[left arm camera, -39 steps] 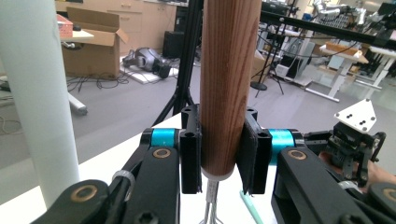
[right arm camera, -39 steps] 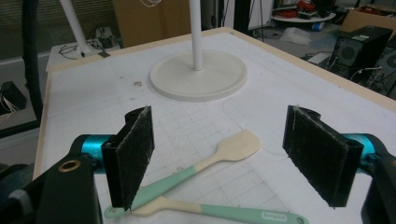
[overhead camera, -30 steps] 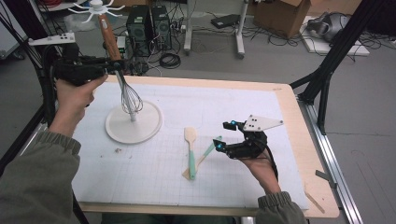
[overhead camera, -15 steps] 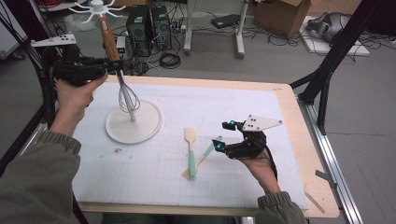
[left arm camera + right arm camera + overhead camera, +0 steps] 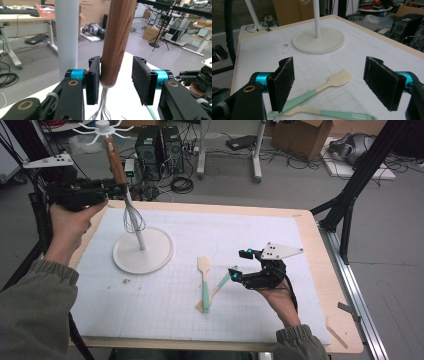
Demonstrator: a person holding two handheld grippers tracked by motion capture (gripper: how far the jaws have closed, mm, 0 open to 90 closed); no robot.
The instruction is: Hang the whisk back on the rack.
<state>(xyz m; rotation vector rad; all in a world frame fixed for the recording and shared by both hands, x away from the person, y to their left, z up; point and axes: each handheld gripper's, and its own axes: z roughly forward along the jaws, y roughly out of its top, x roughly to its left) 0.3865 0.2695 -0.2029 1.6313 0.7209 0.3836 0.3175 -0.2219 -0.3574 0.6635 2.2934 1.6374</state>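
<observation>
**Two tools over a gridded desk: whisk aloft at left, spatulas waiting at right**

Two hand-held tools are working over the desk (image 5: 310, 227), described from left to right. At far left, the left tool (image 5: 112, 187) is holding a whisk (image 5: 131, 215) in the air beside the white post of a round-based stand (image 5: 142, 251), whose hooked crown is rising above the whisk's wooden handle. In the left gripper view, the left tool (image 5: 117, 81) is standing partly spread: one pad is touching the handle (image 5: 117, 37), while the other pad is sitting clear of it with a visible gap. Whether the whisk is hanging from a hook or resting against that one pad cannot be told.

Toward the middle, two mint-handled spatulas (image 5: 204, 285) are lying crossed on the white grid mat. At right, the right tool (image 5: 235, 270) is hovering just beside them, its jaws wide apart and pinching nothing; in the right gripper view the spatulas (image 5: 322, 90) are lying between and below its pads.

Likely hazards, judged from this pose: with a single pad in contact, the whisk may be slipping or swinging free and dropping onto the stand's base; its wires could be snagging the post. At right, closing on crossed handles may be pinching both spatulas together.

Small pale lettering is showing on the nearer spatula's handle (image 5: 358, 116), but it is too small to read.
</observation>
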